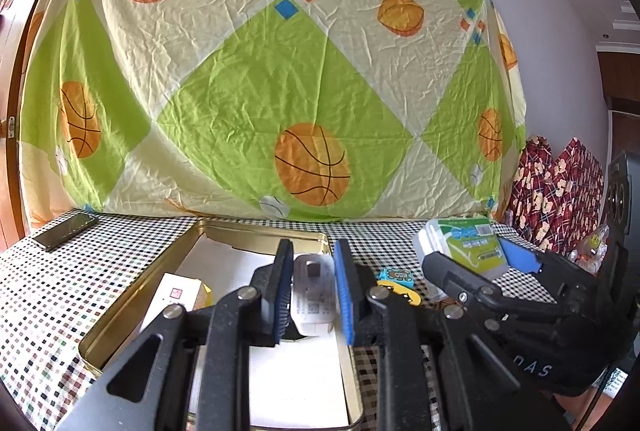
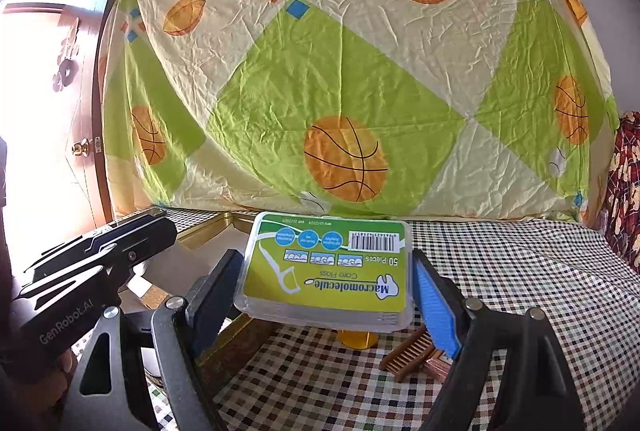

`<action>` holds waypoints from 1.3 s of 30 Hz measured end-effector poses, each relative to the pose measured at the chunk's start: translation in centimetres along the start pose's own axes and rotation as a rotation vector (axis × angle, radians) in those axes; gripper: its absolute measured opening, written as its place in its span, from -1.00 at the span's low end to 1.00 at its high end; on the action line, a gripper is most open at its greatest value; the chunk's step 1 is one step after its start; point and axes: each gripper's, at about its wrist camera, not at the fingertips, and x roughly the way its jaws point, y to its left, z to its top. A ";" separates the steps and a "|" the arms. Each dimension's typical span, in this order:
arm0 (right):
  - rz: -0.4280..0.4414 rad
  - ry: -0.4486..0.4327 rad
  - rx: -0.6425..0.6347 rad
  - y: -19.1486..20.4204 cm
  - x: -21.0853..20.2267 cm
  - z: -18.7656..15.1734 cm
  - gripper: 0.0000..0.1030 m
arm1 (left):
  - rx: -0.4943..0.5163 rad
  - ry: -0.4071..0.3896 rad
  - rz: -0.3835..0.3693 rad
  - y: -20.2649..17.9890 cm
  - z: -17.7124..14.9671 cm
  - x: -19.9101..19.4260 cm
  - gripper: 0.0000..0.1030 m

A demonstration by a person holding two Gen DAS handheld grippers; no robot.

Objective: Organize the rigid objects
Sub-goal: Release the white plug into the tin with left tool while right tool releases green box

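Left wrist view: left gripper [image 1: 312, 287] sat over the open gold tin [image 1: 120, 315], which lay on the checked tablecloth [image 1: 48, 295] toward its left side. Its jaws were drawn in as far as they go, a narrow gap still showing between the blue pads; a white adapter-like item [image 1: 314, 295] with a printed label showed in that gap, but whether the pads pressed it could not be told. Inside the tin, a white-and-yellow carton [image 1: 176, 297] lay against the left wall on white paper lining. A dark phone [image 1: 66, 231] lay near the far left corner of the cloth. Just right of the tin's right wall were a small blue bear-print piece [image 1: 396, 275] and a yellow piece [image 1: 404, 293]. Further right, the right gripper [image 1: 476, 255] carried the floss box [image 1: 464, 243]. Right wrist view: right gripper [image 2: 326, 291] stood wide, both pads clamped on the sides of the floss box [image 2: 326, 267], a clear plastic case with a green label, held off the cloth beside the tin's right wall [image 2: 224, 227]. Below the box, a yellow cap-like object [image 2: 357, 339] and a brown comb [image 2: 408, 351] lay on the cloth. The left gripper's black body [image 2: 96, 259] occupied the left edge over the tin. A basketball-print sheet [image 2: 352, 79] hung behind the far edge.
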 end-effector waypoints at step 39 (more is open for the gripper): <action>0.115 0.138 -0.092 6.0 6.3 1.7 0.63 | -0.029 0.103 0.072 7.3 1.3 1.9 -0.62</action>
